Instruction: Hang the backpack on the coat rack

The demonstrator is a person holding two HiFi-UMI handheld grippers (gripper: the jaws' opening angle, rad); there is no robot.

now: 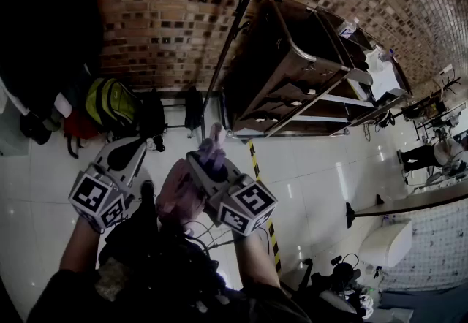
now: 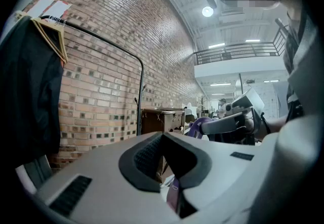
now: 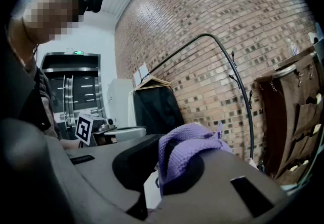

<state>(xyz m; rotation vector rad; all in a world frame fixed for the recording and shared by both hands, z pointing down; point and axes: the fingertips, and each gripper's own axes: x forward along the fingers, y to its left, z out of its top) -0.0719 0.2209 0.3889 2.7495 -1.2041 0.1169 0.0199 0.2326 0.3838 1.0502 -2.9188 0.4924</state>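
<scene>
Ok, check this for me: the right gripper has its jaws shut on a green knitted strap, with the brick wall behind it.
The colour is wrong: the strap is purple, not green, as the right gripper view shows. The rest holds: the right gripper has its jaws shut on that knitted strap, with the brick wall behind it.

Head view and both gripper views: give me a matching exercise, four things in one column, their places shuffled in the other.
Things:
1. purple knitted strap
2. yellow-green backpack
3. black garment on a wooden hanger
4. brown cabinet

Places:
A. low against the brick wall
B. right of the black pole
C. between the right hand-held gripper jaws
D. hanging from the black rail

Pairs: 1-C, 2-A, 3-D, 4-B
</scene>
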